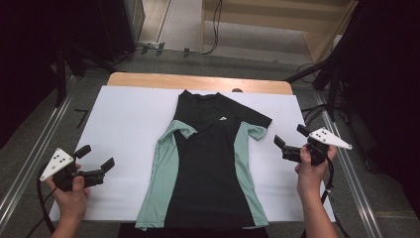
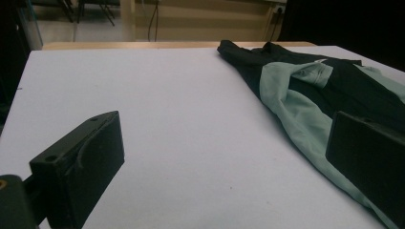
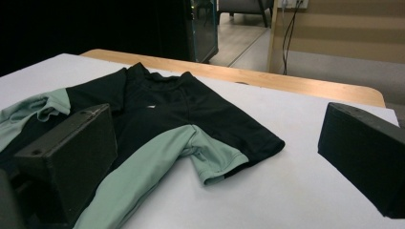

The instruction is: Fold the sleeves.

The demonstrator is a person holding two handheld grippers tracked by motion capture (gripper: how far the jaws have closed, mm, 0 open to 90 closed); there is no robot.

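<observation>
Both grippers hang wide open over the desk, nothing held: the left gripper point(image 1: 96, 157) sits at about 8 o'clock of the shirt point(image 1: 205, 168), the right gripper point(image 1: 291, 139) at about 3 o'clock, each well apart from the cloth. That flanking stance reads as a set-up for a two-sided pick, one gripper per edge. The shirt lies flat down the middle of the white sheet point(image 1: 124, 129), collar at 12 o'clock, hem at 6 o'clock, black body with green side panels. Its two sleeves are turned in over the chest; from the right gripper view the nearer sleeve point(image 3: 215, 157) lies doubled back with its green cuff facing the camera, so a fold looks to be under way, though that is a judgement. In the left gripper view the green side panel point(image 2: 296, 114) runs just beside the far jaw. Hard to read: the hem runs off the bottom of the high view, the near jaw covers part of the shirt in the right gripper view, and the small white logo point(image 1: 222, 118) is too tiny to make out.
</observation>
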